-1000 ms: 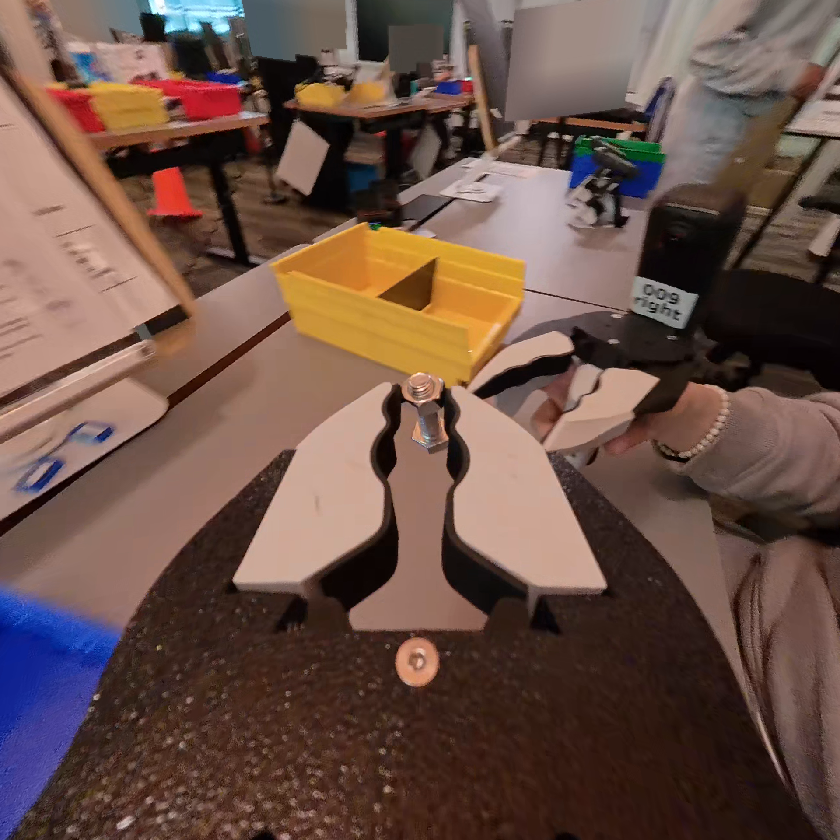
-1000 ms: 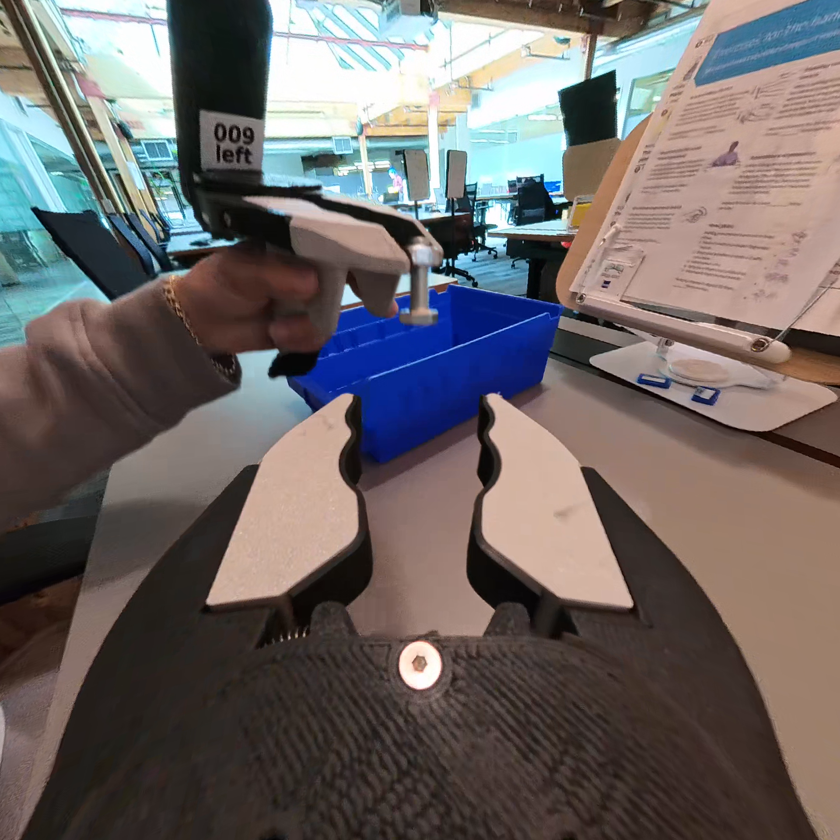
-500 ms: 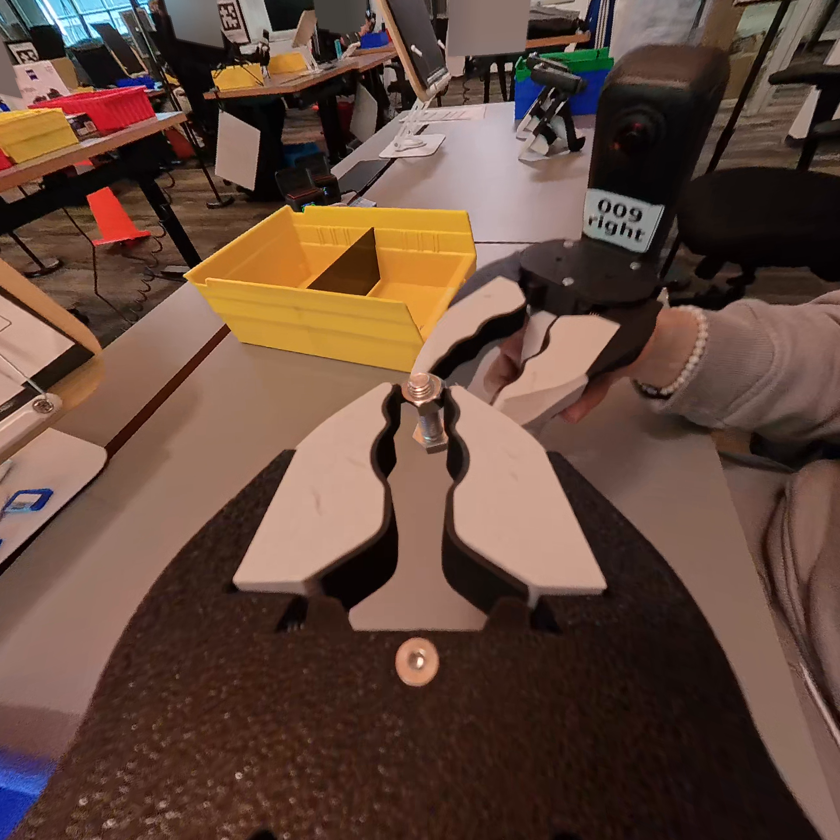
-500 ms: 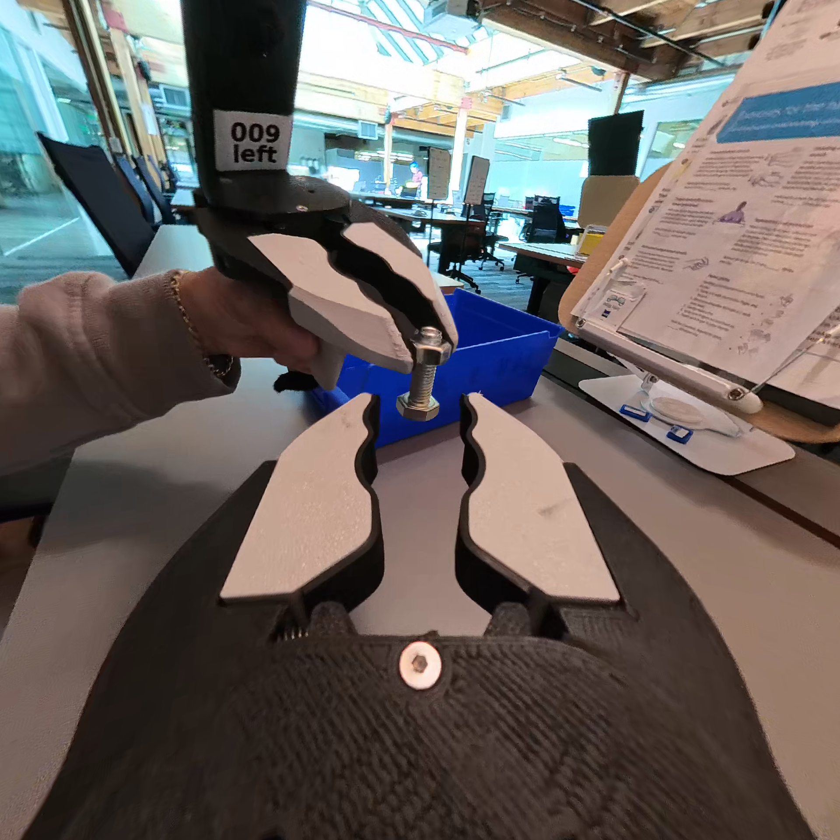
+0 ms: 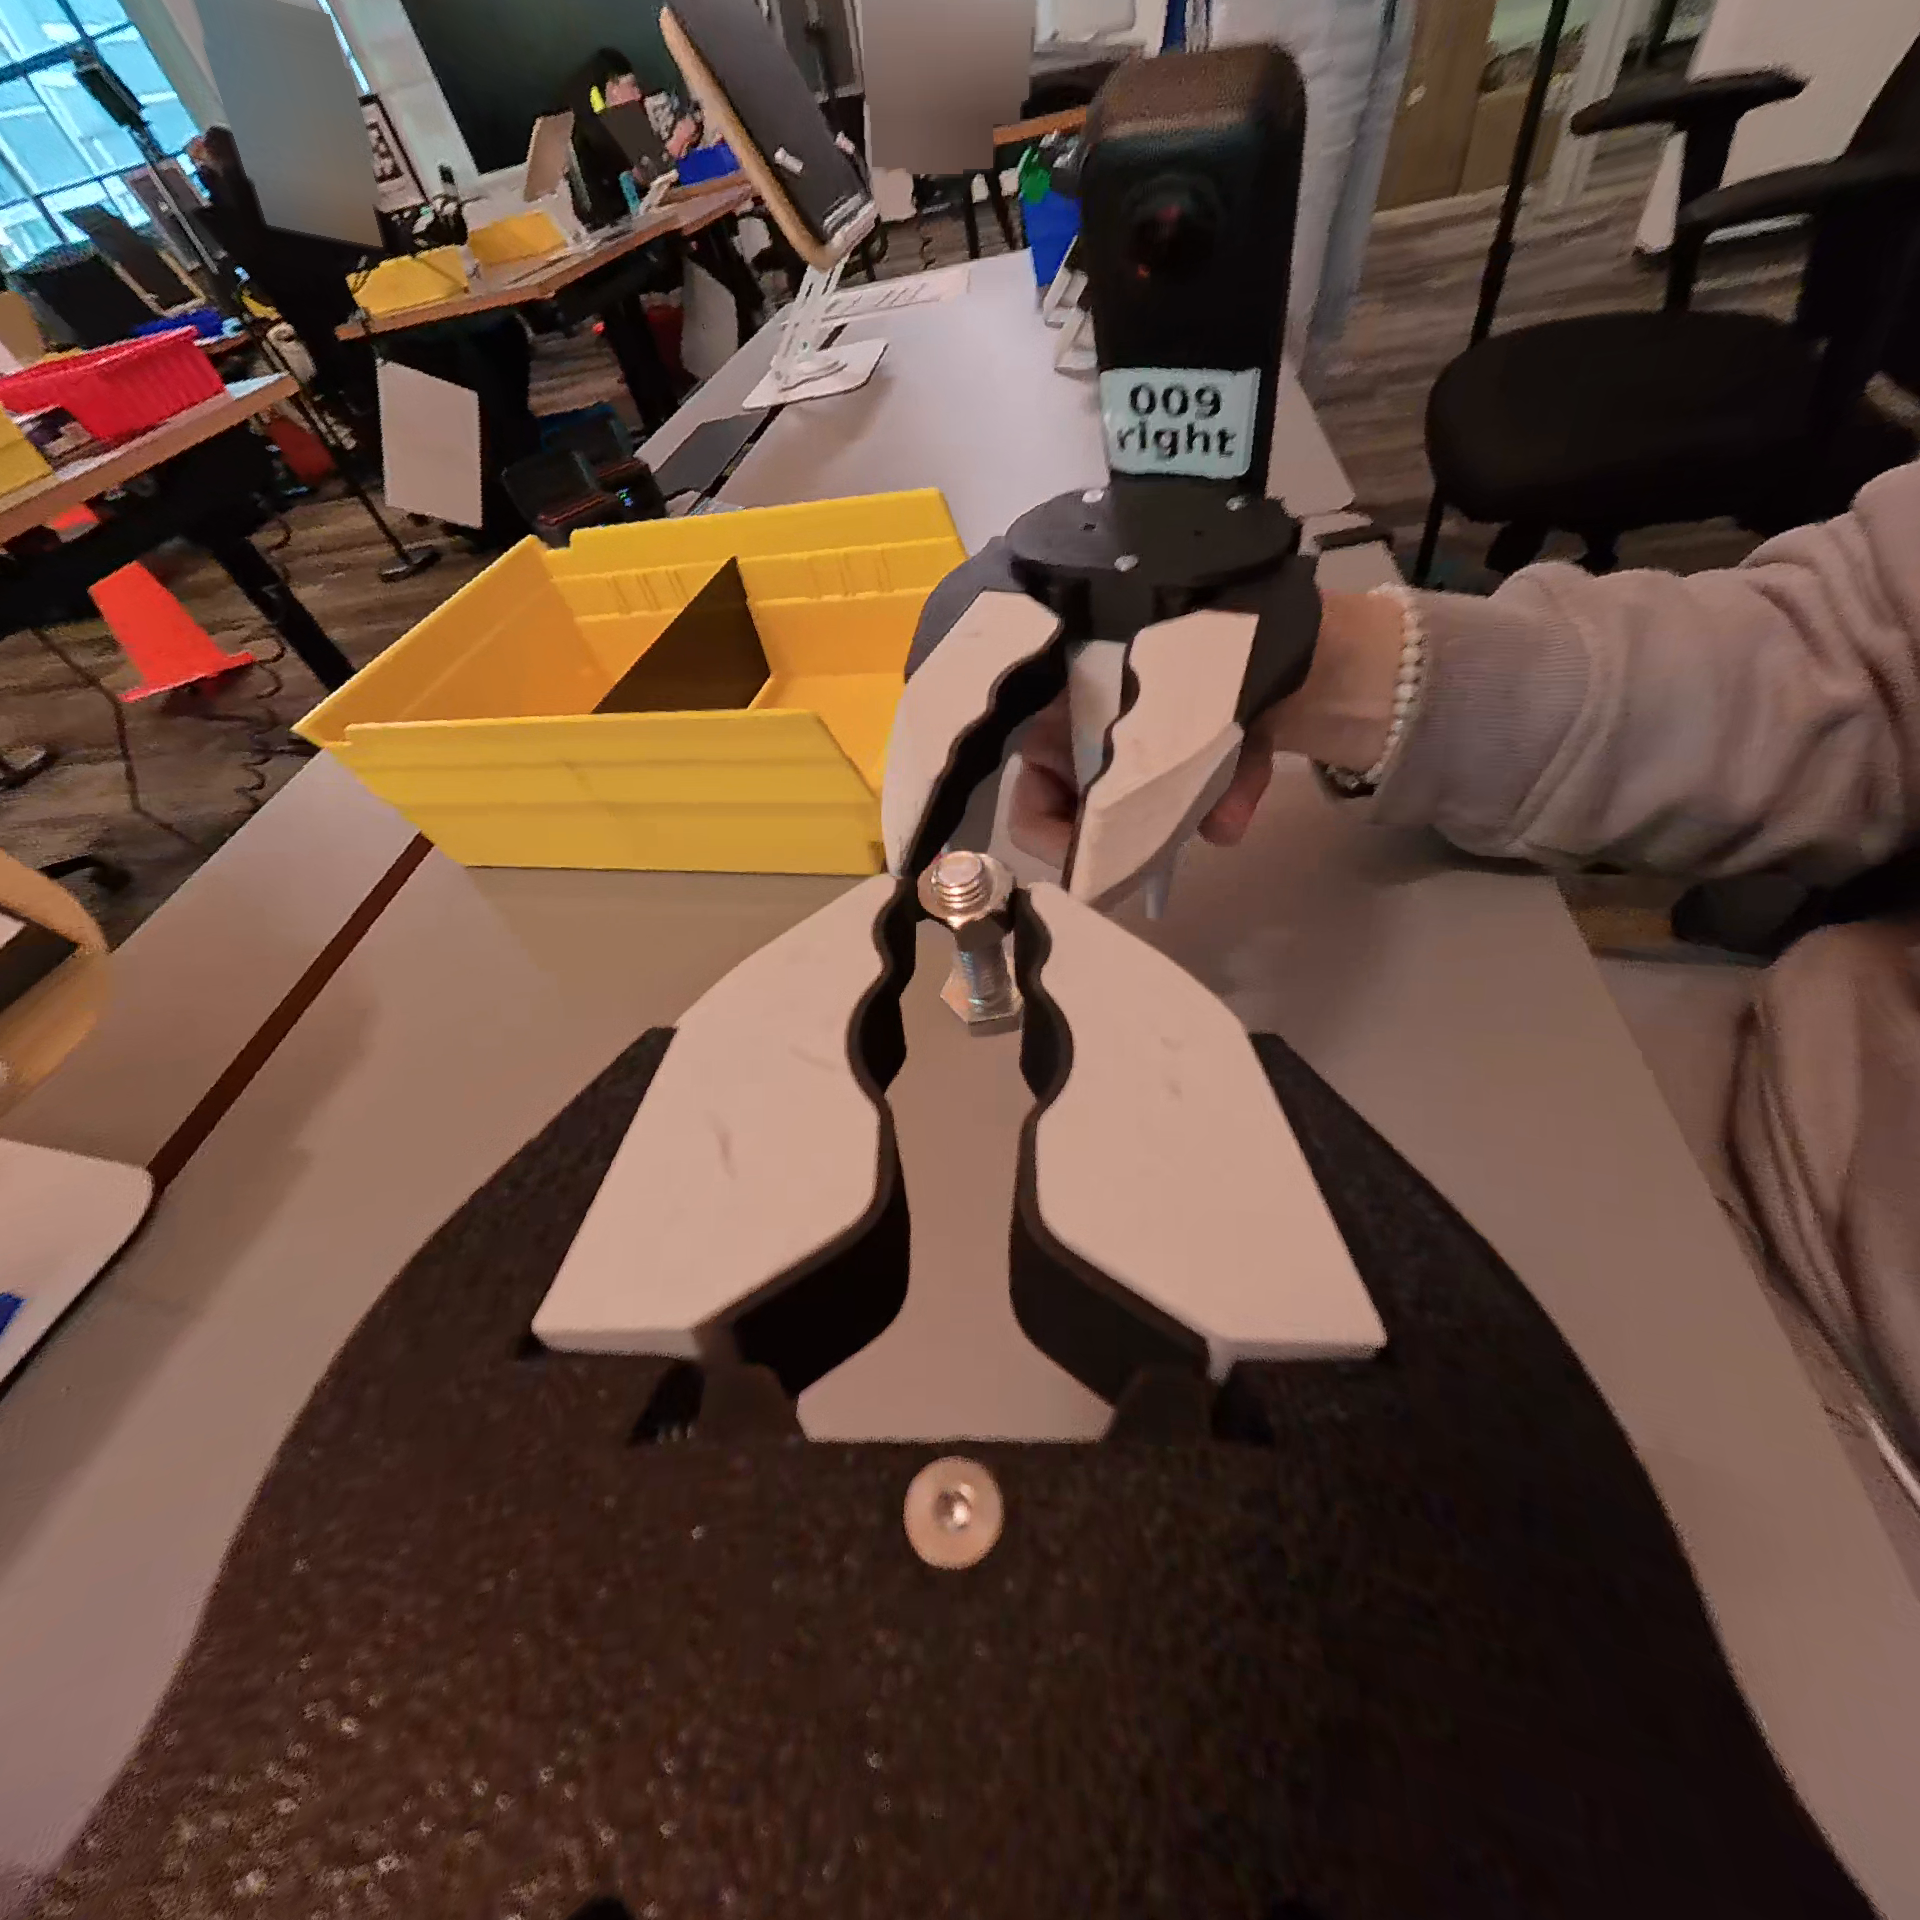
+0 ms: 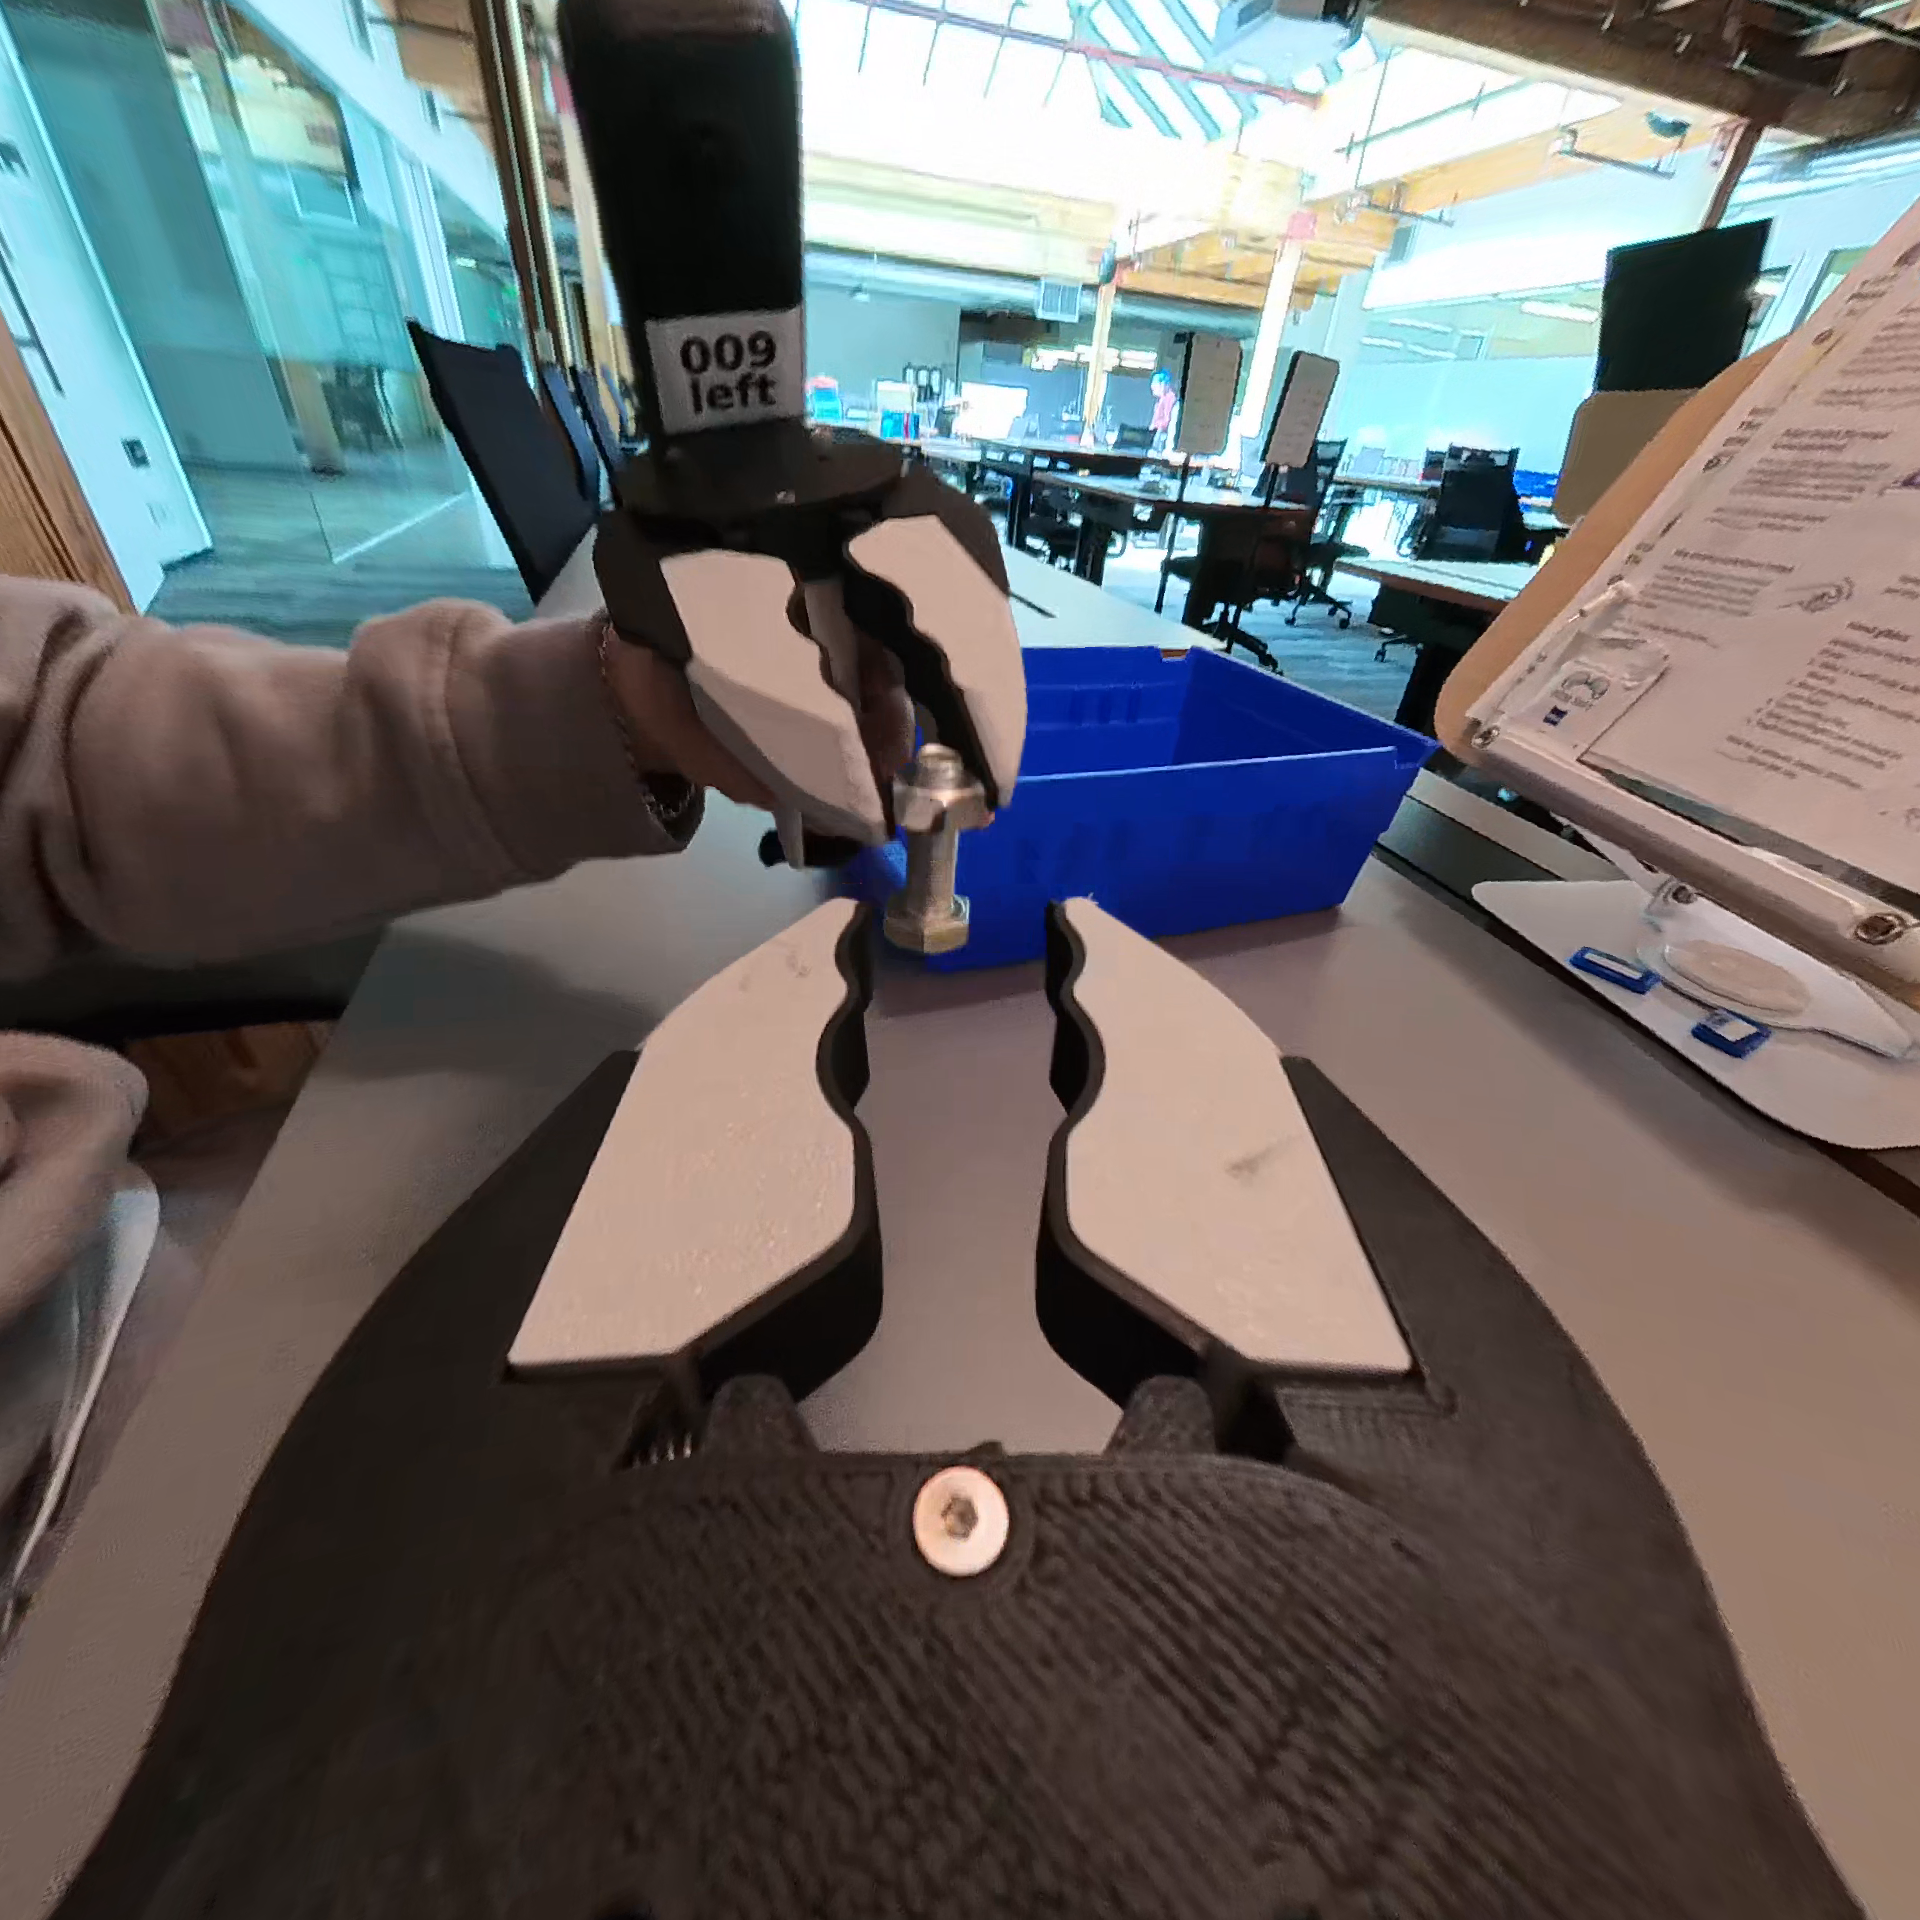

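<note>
Premises: an open-plan office fitted out as a workshop or lab. Rows of desks (image 6: pixel 1195 488) with office chairs (image 6: pixel 1475 509) run far back under an exposed timber ceiling (image 6: pixel 1455 135) with skylights; glass partitions (image 6: pixel 260 343) line one side. The grey bench (image 5: pixel 1403 1091) carries yellow (image 5: pixel 623 769) and blue (image 6: pixel 1164 821) plastic parts bins and a document stand (image 6: pixel 1714 623) holding printed sheets. Further benches hold red bins (image 5: pixel 114 390). An orange cone (image 5: pixel 156 644) stands on the wood-pattern floor.
</note>
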Demonstrator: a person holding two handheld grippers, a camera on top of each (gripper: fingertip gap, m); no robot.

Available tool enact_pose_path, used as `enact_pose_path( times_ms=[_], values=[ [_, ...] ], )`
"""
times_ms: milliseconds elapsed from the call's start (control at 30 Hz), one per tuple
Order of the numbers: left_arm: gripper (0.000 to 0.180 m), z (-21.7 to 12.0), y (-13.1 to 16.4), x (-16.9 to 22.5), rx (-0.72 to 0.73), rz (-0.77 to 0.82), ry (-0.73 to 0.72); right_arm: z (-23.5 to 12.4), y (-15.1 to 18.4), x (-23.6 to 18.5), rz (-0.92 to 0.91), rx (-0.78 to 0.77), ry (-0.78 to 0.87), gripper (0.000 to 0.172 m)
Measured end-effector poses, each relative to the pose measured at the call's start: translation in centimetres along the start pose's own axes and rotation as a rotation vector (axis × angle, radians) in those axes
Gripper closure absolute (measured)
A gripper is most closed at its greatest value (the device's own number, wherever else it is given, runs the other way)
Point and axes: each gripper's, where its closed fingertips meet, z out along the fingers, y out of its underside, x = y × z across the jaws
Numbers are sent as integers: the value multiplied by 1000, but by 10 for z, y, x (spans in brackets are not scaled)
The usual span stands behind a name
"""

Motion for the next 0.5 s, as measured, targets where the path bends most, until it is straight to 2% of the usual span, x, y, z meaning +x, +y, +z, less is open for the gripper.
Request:
enact_pose_path(
  times_ms=[200,300,400,500],
  values=[
    [163,0,-2,9,29,6,69,5,7,-7,12,-10,-52,146],
    [163,0,-2,14,22,37,91,1,-1,-13,72,52,-113,144],
    [163,1,1,14,-5,74,80,-2,-13,-17,146,122,-163,147],
    [163,3,2,13,-42,152,32,0,-13,-13,252,111,-154,144]
  ],
)
